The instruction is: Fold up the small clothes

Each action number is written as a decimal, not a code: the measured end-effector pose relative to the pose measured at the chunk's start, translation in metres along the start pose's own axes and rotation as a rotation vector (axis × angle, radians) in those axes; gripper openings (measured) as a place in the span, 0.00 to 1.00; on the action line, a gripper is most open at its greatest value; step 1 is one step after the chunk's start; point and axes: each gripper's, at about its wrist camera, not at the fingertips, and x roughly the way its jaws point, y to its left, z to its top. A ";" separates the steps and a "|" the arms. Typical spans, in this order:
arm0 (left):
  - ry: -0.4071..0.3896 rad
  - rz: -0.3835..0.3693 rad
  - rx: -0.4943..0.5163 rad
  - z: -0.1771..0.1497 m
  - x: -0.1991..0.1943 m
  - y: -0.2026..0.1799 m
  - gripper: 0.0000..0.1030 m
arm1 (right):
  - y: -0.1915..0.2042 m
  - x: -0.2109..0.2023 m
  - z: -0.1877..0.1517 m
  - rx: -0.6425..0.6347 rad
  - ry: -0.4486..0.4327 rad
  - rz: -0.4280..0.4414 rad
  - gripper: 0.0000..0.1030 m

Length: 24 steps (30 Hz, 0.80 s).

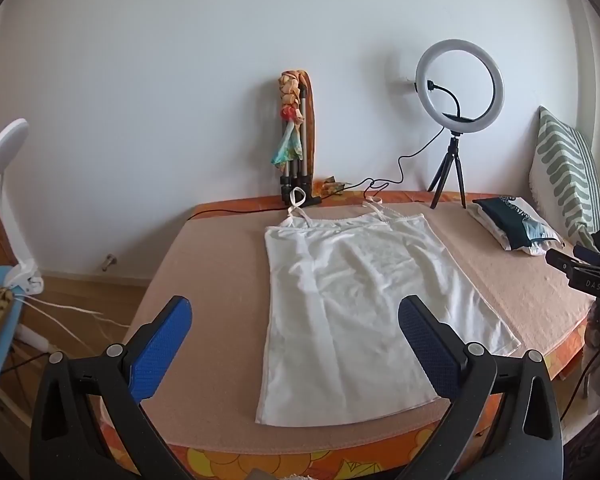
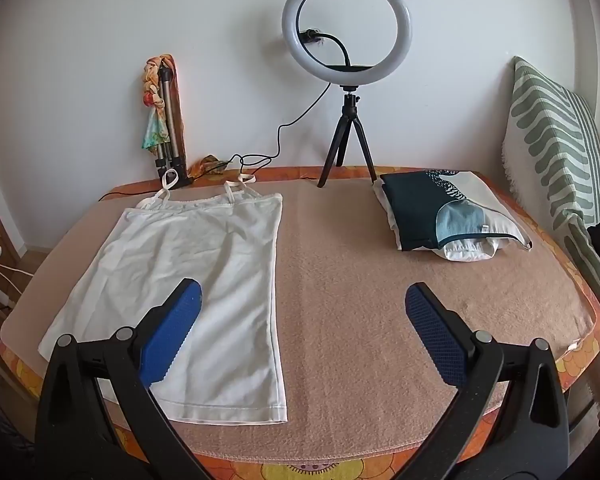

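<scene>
A white strappy top (image 1: 352, 300) lies flat and unfolded on the tan blanket, straps toward the wall, hem toward me. It also shows in the right wrist view (image 2: 204, 272), on the left half of the bed. My left gripper (image 1: 294, 314) is open and empty, held above the hem end of the top. My right gripper (image 2: 304, 300) is open and empty, above the blanket just right of the top. The right gripper's black body shows at the right edge of the left wrist view (image 1: 580, 272).
A pile of folded clothes (image 2: 444, 212) lies at the back right. A ring light on a tripod (image 2: 348, 40) stands at the far edge with its cable. A folded tripod with a scarf (image 2: 164, 116) leans on the wall. A striped cushion (image 2: 560, 140) stands at right.
</scene>
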 end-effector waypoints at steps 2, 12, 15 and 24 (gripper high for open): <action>-0.002 0.000 0.001 0.000 -0.001 -0.001 1.00 | 0.000 0.000 0.001 0.000 0.001 0.000 1.00; -0.004 -0.003 0.001 0.002 -0.002 -0.002 1.00 | 0.000 0.000 0.000 -0.001 0.003 0.001 1.00; -0.005 -0.002 0.000 0.002 -0.003 -0.003 1.00 | 0.000 0.001 0.000 -0.003 0.003 0.000 1.00; -0.014 0.000 0.000 0.005 -0.005 -0.005 1.00 | 0.000 0.001 0.000 -0.004 0.004 -0.001 1.00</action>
